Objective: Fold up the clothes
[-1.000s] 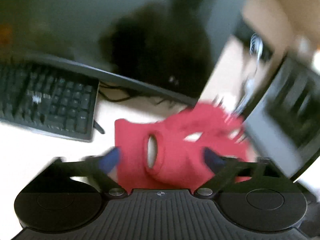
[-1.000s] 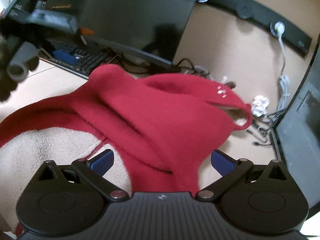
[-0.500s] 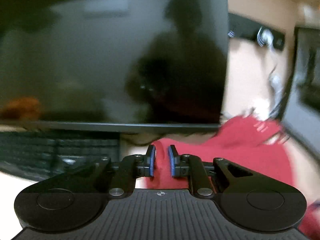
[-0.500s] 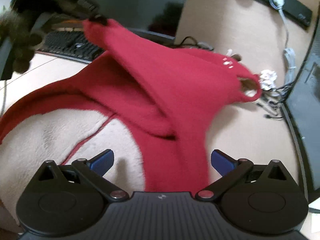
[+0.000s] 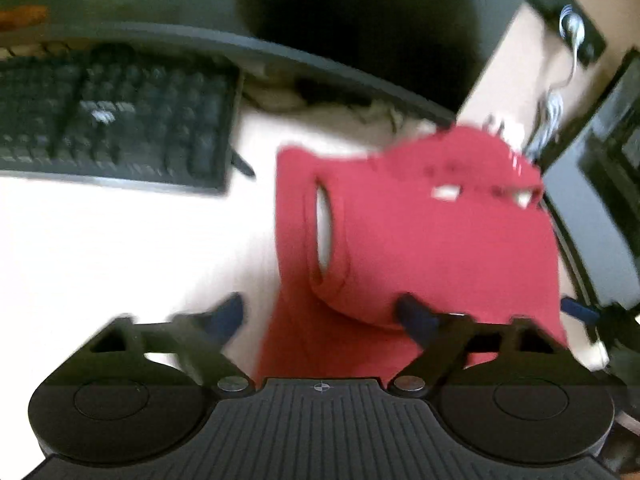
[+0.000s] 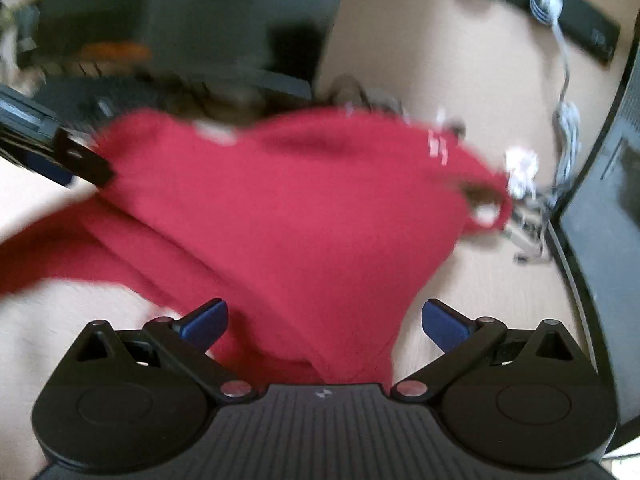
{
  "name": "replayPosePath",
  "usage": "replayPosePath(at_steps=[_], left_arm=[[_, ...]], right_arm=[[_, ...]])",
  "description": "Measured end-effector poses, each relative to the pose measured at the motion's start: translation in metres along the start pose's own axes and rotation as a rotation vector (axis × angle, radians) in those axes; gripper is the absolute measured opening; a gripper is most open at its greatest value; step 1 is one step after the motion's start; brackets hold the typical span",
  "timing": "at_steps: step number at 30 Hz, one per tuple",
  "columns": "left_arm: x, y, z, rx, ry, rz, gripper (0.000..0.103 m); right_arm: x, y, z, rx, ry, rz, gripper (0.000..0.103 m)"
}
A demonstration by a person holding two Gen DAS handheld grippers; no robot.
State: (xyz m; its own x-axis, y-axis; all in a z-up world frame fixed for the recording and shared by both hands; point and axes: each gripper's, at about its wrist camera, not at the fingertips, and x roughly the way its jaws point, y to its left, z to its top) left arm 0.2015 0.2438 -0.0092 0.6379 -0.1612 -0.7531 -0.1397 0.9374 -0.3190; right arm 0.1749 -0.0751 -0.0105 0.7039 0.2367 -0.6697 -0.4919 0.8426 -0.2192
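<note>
Red fleece garment point(image 5: 432, 240) lies bunched on the pale tabletop point(image 5: 120, 248), right of the black keyboard point(image 5: 112, 120) and near a dark monitor point(image 5: 280, 4); sleeve opening faces left. Left gripper point(image 5: 320, 312) fingers are opening, apart, cloth between them but pads not pressing it; right blue pad point(image 5: 412, 312) sits against a fold. Right gripper point(image 6: 324, 320) fingers stand wide apart over the garment's near edge, gripping nothing. Cream lining point(image 6: 80, 320) shows at near left in right wrist view. White cables point(image 6: 564, 120) far right. Frames blurred.
</note>
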Motion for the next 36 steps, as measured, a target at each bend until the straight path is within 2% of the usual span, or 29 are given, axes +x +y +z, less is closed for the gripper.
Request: replayPosePath(at_steps=[3, 6, 9, 10, 12, 13, 14, 18, 21, 24, 27, 28, 30, 32, 34, 36], left_arm=[[0.017, -0.023, 0.002, 0.075, 0.006, 0.028, 0.07], [0.04, -0.049, 0.015, 0.136, -0.016, 0.039, 0.07], [0.057, -0.067, 0.028, 0.175, -0.042, 0.046, 0.07], [0.054, -0.069, 0.029, 0.181, -0.049, 0.039, 0.071], [0.031, -0.068, 0.022, 0.198, -0.076, 0.005, 0.076], [0.019, -0.067, 0.019, 0.208, -0.089, -0.01, 0.085], [0.005, -0.064, 0.011, 0.222, -0.104, -0.017, 0.093], [-0.065, -0.059, -0.037, 0.335, -0.149, -0.007, 0.094], [-0.108, -0.057, -0.08, 0.442, -0.168, 0.0, 0.096], [-0.13, -0.057, -0.126, 0.552, -0.144, 0.007, 0.097], [-0.135, -0.055, -0.167, 0.636, -0.062, 0.008, 0.098], [-0.131, -0.054, -0.177, 0.661, -0.036, 0.024, 0.098], [-0.122, -0.05, -0.189, 0.718, -0.04, 0.09, 0.098], [-0.113, -0.047, -0.202, 0.774, -0.048, 0.158, 0.098], [-0.109, -0.044, -0.211, 0.819, -0.095, 0.249, 0.098], [-0.104, -0.042, -0.214, 0.835, -0.128, 0.295, 0.098]], right_arm=[[0.018, -0.024, 0.001, 0.086, 0.017, 0.023, 0.103], [0.026, -0.045, 0.01, 0.064, 0.003, -0.074, 0.103], [0.038, -0.066, 0.015, 0.04, 0.015, -0.079, 0.103], [0.039, -0.073, 0.016, 0.048, 0.019, -0.065, 0.103], [0.02, -0.08, 0.015, 0.022, -0.026, -0.046, 0.103], [0.007, -0.083, 0.012, 0.001, -0.057, -0.04, 0.103], [-0.008, -0.085, 0.006, -0.017, -0.08, -0.043, 0.103], [-0.081, -0.086, -0.031, -0.091, -0.148, -0.031, 0.103], [-0.129, -0.069, -0.07, -0.174, -0.164, 0.02, 0.103], [-0.163, -0.044, -0.113, -0.172, -0.139, 0.076, 0.103], [-0.177, -0.018, -0.151, -0.148, -0.077, 0.125, 0.103], [-0.173, -0.013, -0.16, -0.138, -0.054, 0.119, 0.103], [-0.162, -0.001, -0.178, -0.118, -0.006, 0.094, 0.103], [-0.151, 0.014, -0.194, -0.117, 0.012, 0.013, 0.103], [-0.144, 0.025, -0.201, -0.112, -0.015, -0.091, 0.103], [-0.14, 0.033, -0.205, -0.097, -0.055, -0.186, 0.103]])
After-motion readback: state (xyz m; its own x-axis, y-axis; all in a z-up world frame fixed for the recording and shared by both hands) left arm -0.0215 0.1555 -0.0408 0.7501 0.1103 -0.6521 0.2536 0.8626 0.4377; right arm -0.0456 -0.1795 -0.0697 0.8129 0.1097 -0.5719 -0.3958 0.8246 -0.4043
